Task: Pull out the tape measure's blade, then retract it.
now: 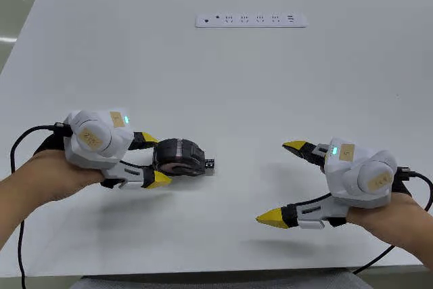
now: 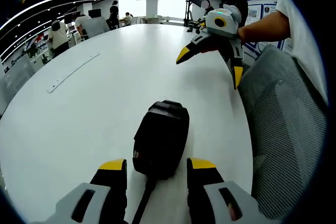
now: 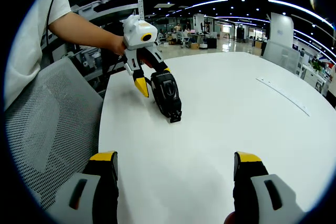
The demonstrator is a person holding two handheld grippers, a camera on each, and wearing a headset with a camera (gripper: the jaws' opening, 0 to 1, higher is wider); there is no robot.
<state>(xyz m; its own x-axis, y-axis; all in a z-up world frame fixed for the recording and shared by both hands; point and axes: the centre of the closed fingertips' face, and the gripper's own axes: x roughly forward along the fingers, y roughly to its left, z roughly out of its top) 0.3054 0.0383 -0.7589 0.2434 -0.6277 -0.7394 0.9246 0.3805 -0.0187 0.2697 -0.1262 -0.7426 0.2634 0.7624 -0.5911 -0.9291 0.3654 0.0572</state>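
A black tape measure (image 1: 181, 157) (image 2: 161, 139) (image 3: 168, 94) lies on the white table (image 1: 223, 79), its blade tip (image 1: 210, 164) pointing right and no blade drawn out. My left gripper (image 1: 154, 159) (image 2: 157, 164) is shut on the case's rear end, a yellow-tipped finger against each side. The right gripper (image 1: 282, 181) (image 3: 175, 157) stands open a short way to the right of the tape, its jaws facing the blade tip with nothing between them. It also appears in the left gripper view as the right gripper (image 2: 210, 66), and the left gripper (image 3: 152, 80) appears in the right gripper view.
A white power strip (image 1: 250, 19) (image 3: 283, 95) lies flat at the far side of the table. A grey mesh chair (image 2: 283, 129) (image 3: 47, 129) stands at the near edge. Black cables (image 1: 17, 167) trail from both grippers off the table's front.
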